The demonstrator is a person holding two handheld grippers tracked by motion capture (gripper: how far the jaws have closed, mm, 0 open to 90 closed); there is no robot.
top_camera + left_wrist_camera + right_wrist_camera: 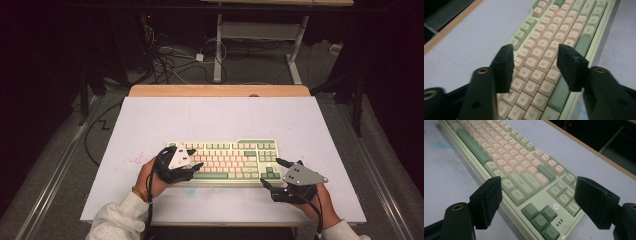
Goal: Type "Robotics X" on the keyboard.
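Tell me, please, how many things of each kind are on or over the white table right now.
Keyboard: 1
Left gripper: 1, jaws open over the keys
Right gripper: 1, jaws open by the keyboard's end
Total: 3

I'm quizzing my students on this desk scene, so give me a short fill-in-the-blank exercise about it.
1. Both grippers hover by a cream and green ____ on the white table.
2. The left gripper has its jaws ____, with nothing gripped between them.
3. The right gripper sits near the end with the dark green ____ keys.
4. The long green bar along the near row is the ____ bar.

Missing words: keyboard; open; arrow; space
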